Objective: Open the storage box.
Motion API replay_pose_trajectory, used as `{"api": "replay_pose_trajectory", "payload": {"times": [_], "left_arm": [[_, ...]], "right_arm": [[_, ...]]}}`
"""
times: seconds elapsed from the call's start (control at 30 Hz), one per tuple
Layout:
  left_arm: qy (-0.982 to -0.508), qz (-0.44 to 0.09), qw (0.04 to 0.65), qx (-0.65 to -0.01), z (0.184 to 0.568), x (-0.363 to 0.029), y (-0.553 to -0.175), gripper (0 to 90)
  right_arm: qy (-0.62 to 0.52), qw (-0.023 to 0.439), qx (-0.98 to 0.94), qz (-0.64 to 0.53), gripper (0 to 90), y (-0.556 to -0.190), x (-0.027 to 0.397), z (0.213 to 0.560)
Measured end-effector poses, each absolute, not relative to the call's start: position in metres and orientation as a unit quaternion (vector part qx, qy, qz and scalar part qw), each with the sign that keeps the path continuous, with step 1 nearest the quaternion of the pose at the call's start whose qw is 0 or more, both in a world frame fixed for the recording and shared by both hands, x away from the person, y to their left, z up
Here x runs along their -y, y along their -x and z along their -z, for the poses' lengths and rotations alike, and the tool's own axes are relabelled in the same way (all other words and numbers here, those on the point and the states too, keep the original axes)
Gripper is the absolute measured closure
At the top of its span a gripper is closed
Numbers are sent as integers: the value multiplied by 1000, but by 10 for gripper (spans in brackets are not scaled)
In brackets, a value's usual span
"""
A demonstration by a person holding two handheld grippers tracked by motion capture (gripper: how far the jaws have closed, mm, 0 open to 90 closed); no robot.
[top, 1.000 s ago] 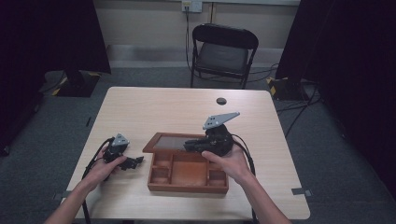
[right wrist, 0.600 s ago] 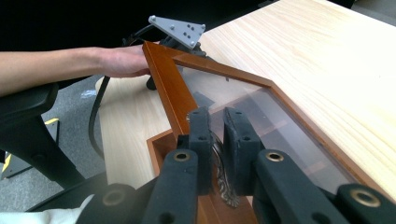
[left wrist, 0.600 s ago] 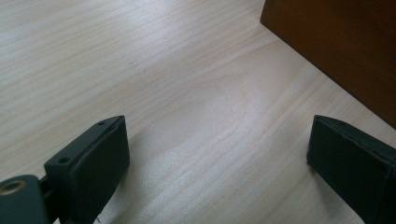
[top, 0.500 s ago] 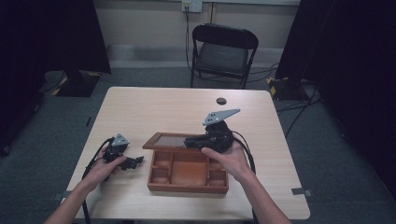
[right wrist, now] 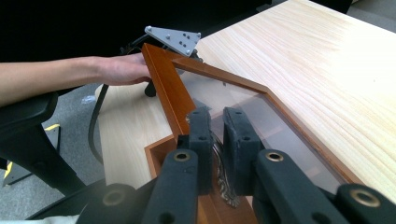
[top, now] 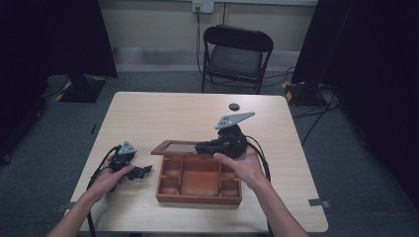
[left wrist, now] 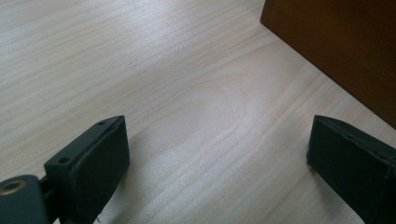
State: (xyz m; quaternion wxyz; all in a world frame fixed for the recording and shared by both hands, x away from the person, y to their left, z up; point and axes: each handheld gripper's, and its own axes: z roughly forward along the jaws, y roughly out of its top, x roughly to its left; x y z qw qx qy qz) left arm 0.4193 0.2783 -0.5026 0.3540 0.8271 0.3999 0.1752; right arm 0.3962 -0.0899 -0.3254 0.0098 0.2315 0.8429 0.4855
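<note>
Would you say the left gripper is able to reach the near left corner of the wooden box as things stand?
Probably yes: the left gripper rests open on the bare table just beside the wooden box, with nothing between them.

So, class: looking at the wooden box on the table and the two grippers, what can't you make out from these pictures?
- What the small dark thing on the table is: too small in the high view.
- The metal latch on the lid: the right gripper covers most of it in its own view.
- The box in the left gripper view: cut off by the edge, inside hidden.
- The left gripper body: cut off by the bottom edge there.
</note>
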Motion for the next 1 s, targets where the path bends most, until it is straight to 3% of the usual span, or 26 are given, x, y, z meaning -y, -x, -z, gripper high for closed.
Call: {"api": "replay_pose_trajectory", "payload": {"times": [1.0], "left_arm": [[-827, -175, 354, -400, 503, -278, -419, 52]], "right_arm": [[-240, 6, -837, -491, 831, -404, 91, 320]]}}
